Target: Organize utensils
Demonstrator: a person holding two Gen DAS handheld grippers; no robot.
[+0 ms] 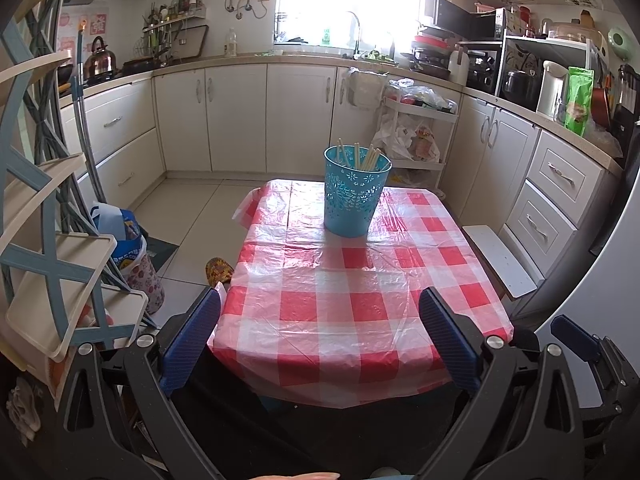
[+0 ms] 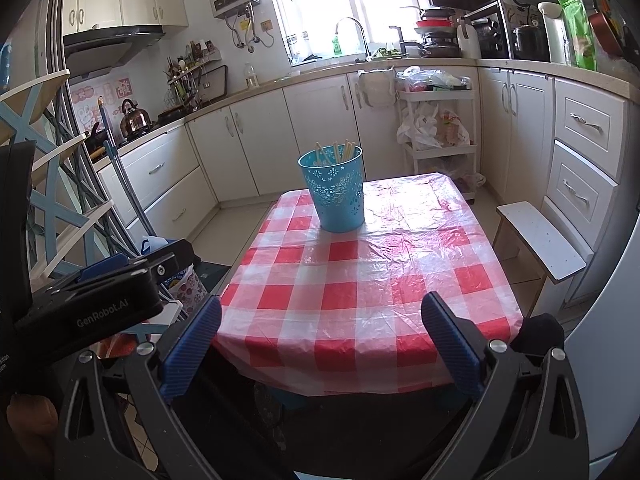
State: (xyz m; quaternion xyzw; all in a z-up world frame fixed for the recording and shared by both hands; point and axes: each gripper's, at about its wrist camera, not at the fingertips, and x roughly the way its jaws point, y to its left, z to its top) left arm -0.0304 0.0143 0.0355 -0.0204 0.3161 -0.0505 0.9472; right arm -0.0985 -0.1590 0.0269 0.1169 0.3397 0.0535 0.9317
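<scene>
Standing upright toward the far end of the surface, a turquoise bucket-shaped holder with a punched floral lattice tapers toward its base. Pale, slim chopsticks, probably wood or bamboo, lean inside it, only their tips above the rim. A glossy, crinkled plastic cloth in red and white checks covers the surface. The left claw and the right claw both hover at the near edge, ribbed blue pads spread wide apart, holding nothing.
</scene>
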